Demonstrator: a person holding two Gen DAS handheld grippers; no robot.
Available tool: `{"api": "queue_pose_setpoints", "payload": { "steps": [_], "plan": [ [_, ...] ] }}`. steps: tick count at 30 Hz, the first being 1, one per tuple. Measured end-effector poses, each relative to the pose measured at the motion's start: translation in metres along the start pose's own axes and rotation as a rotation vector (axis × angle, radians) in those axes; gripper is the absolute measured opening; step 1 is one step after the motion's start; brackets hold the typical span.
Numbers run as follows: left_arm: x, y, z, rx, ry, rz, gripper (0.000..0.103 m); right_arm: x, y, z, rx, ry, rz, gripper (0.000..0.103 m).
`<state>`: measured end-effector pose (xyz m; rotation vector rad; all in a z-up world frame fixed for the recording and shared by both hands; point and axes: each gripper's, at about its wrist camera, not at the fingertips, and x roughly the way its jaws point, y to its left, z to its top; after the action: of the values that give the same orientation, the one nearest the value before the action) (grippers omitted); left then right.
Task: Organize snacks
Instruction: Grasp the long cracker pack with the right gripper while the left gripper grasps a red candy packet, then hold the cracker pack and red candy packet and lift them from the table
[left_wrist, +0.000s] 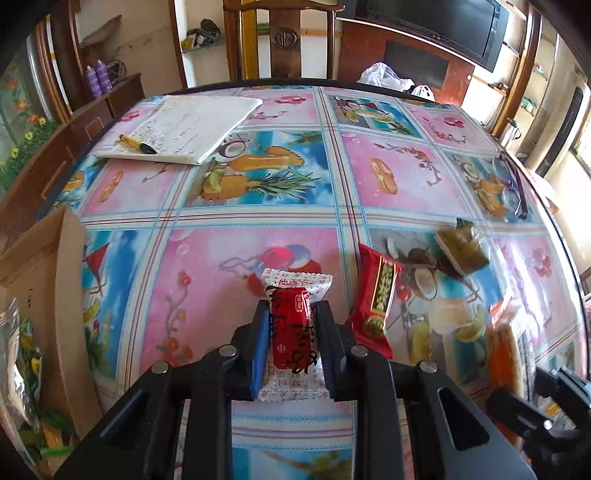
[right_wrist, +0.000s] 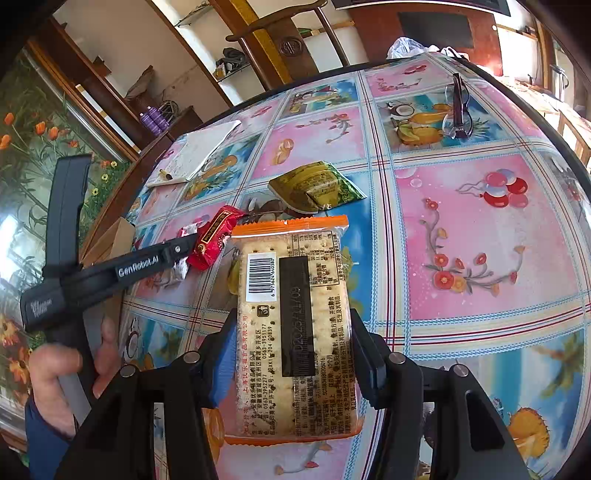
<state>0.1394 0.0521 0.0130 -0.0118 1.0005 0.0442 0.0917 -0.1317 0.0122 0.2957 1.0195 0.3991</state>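
at the left edge the cardboard box (left_wrist: 48, 295) already has some packets in it, my left tool (left_wrist: 290, 328) is clamped on a red-and-white candy (left_wrist: 293, 325), 2 snacks, red (left_wrist: 373, 295) and green (left_wrist: 460, 253), wait on the counter (left_wrist: 207, 266), my right tool (right_wrist: 295, 350) grips the cracker pack (right_wrist: 295, 332).

A white notepad (left_wrist: 184, 125) lies on the far left of the counter (left_wrist: 295, 206), a yellow-and-black pen (left_wrist: 137, 144) resting on it. Spectacles (right_wrist: 458, 110) lie folded at the far right. A wooden chair (left_wrist: 284, 40) stands behind.
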Motion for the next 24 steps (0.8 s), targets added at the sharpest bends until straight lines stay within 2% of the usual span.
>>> {"api": "queue_pose_setpoints", "payload": {
  "steps": [2,6,10,12,16,19,24],
  "plan": [
    [-0.005,-0.002,-0.009,-0.011,0.0,0.0,0.023,0.0,0.002,-0.001,-0.015,-0.003,-0.011,0.058],
    [-0.022,-0.006,-0.034,-0.031,-0.004,-0.049,0.023,0.001,0.005,-0.002,-0.046,-0.007,-0.032,0.058],
    [-0.032,-0.015,-0.055,-0.015,-0.044,-0.046,0.023,0.002,0.013,-0.004,-0.097,-0.01,-0.073,0.058],
    [-0.033,-0.019,-0.056,-0.003,-0.054,-0.029,0.023,0.004,0.017,-0.006,-0.126,-0.011,-0.087,0.058],
    [-0.033,-0.016,-0.058,-0.01,-0.07,-0.044,0.024,0.008,0.025,-0.011,-0.187,-0.025,-0.133,0.058],
    [-0.033,-0.024,-0.06,0.04,-0.086,-0.005,0.025,0.01,0.029,-0.012,-0.223,-0.028,-0.159,0.058],
    [-0.034,-0.022,-0.063,0.042,-0.102,-0.016,0.026,0.012,0.033,-0.015,-0.265,-0.031,-0.194,0.058]
  ]
}}
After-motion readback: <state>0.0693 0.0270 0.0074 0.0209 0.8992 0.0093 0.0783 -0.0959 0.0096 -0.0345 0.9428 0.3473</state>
